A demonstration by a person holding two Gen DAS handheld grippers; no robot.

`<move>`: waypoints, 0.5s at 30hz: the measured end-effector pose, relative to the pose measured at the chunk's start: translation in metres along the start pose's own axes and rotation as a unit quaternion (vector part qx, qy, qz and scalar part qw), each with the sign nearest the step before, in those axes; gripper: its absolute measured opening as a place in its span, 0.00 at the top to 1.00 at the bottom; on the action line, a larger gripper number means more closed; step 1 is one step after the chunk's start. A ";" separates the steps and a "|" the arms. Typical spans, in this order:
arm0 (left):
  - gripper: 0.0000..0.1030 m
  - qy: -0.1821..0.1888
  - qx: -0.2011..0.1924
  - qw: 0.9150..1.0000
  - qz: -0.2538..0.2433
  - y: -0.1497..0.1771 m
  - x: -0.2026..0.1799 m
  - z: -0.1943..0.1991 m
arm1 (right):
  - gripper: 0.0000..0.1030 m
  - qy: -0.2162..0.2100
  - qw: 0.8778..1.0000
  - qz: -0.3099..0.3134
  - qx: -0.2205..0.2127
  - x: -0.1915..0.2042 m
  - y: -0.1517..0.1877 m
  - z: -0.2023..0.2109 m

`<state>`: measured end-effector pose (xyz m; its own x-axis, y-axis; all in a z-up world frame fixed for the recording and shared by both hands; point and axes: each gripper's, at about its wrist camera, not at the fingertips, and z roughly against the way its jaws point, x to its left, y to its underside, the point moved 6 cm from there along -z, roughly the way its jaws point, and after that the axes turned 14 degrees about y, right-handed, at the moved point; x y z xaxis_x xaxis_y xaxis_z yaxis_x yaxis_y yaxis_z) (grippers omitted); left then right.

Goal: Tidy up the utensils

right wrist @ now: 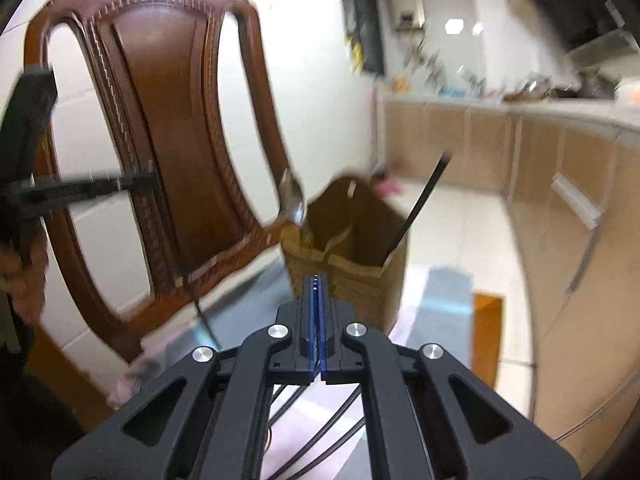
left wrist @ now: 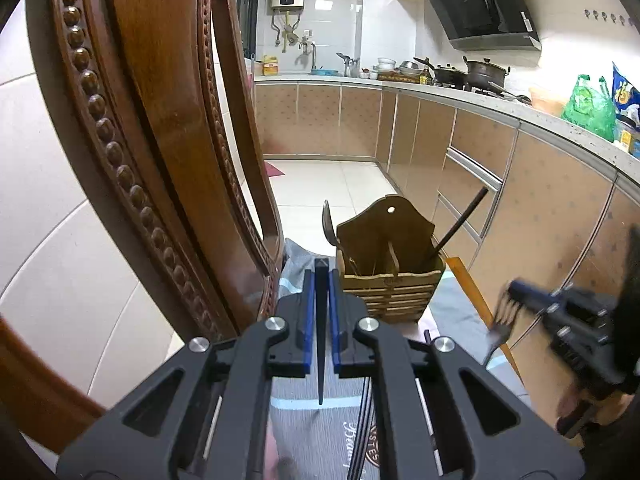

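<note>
The left hand-held gripper (left wrist: 319, 280) is clamped on a stiff, slim chopstick (left wrist: 321, 332); the right hand-held gripper (left wrist: 516, 296) pinches a fork (left wrist: 502, 326) by its prongs, a slippery hold. The wooden holder (left wrist: 390, 276) stands ahead on the cloth-covered worktop (left wrist: 452, 316), near its far edge.

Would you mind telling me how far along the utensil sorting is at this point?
Done: a spoon and one dark chopstick already stand in the wooden holder. In hand: the left hand-held gripper clamps a second chopstick; the right hand-held gripper carries a fork. Left: neither is in the holder yet.
</note>
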<state>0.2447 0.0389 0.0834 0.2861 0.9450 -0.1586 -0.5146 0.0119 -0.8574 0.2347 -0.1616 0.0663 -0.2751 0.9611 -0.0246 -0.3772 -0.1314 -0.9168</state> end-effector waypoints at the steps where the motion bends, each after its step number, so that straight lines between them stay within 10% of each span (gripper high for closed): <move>1: 0.94 0.001 0.001 1.000 -0.001 0.001 -0.001 0.002 | 0.98 0.010 1.000 0.000 -0.013 -0.003 -0.004 0.009; 15: 0.94 0.028 -0.009 0.999 -0.024 0.001 -0.036 0.030 | 0.98 0.157 0.984 0.021 -0.083 -0.023 -0.026 0.077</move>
<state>0.2095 0.0152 0.1026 0.3556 0.9234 -0.1442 -0.4853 0.0506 -0.8729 0.1831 -0.1991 0.1212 0.0084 0.9867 -0.1623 -0.2142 -0.1567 -0.9641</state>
